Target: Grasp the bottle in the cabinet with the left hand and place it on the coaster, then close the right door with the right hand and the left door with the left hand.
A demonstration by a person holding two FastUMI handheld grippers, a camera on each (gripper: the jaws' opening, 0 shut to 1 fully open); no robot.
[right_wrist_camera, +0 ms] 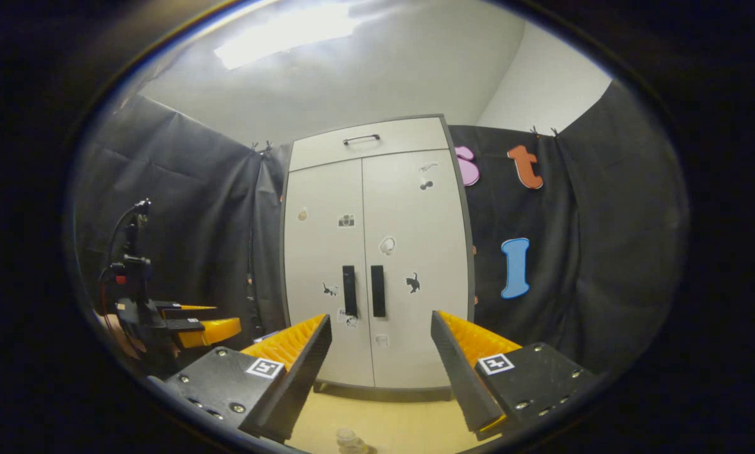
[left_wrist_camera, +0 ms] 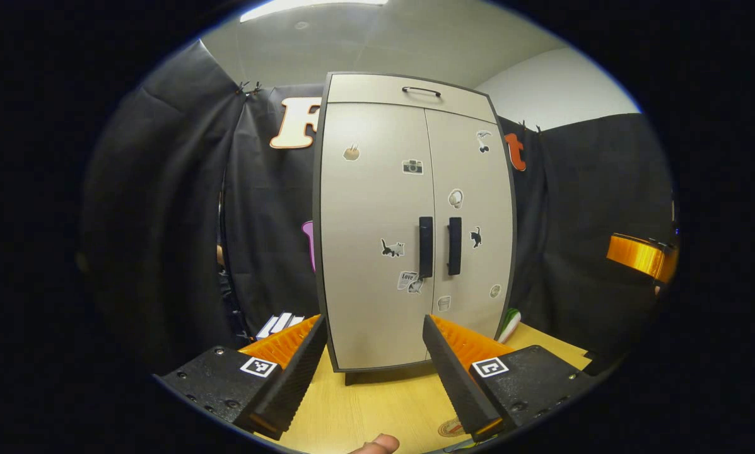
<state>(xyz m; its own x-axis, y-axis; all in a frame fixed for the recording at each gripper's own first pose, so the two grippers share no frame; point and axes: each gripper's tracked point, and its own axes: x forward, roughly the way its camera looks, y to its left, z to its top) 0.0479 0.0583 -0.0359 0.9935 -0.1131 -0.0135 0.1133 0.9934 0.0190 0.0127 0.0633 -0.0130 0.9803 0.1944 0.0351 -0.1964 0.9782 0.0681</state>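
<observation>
While we look along the left gripper (left_wrist_camera: 372, 372) in the left gripper view, its two black-and-orange fingers (left_wrist_camera: 301, 366) stand spread wide with nothing between them, hovering over the wooden table (left_wrist_camera: 377, 403). Straight ahead stands the cabinet (left_wrist_camera: 409, 221), upright on the table, with both doors closed: the left door (left_wrist_camera: 371, 233) and the right door (left_wrist_camera: 475, 221) meet at the middle seam, each with a black vertical handle just beside that seam. Small stickers dot both doors, and a drawer (left_wrist_camera: 409, 91) with a thin handle runs across the top. At the bottom edge, just beside the right finger, we see part of a round coaster (left_wrist_camera: 451, 429); what stands on it we cannot tell. A fingertip (left_wrist_camera: 377, 445) of the person's hand peeks in at the bottom. A green and white object (left_wrist_camera: 509, 325) lies on the table by the cabinet's right corner. Far right, an orange part of the other gripper (left_wrist_camera: 639, 255) shows.

In the right gripper view, the right gripper (right_wrist_camera: 380, 372) is likewise released, fingers apart and empty. The cabinet sits ahead, doors shut. At the bottom edge, between the fingers, we see the clear top of the bottle (right_wrist_camera: 350, 439) on the table. At the left, the left gripper appears side-on.
</observation>
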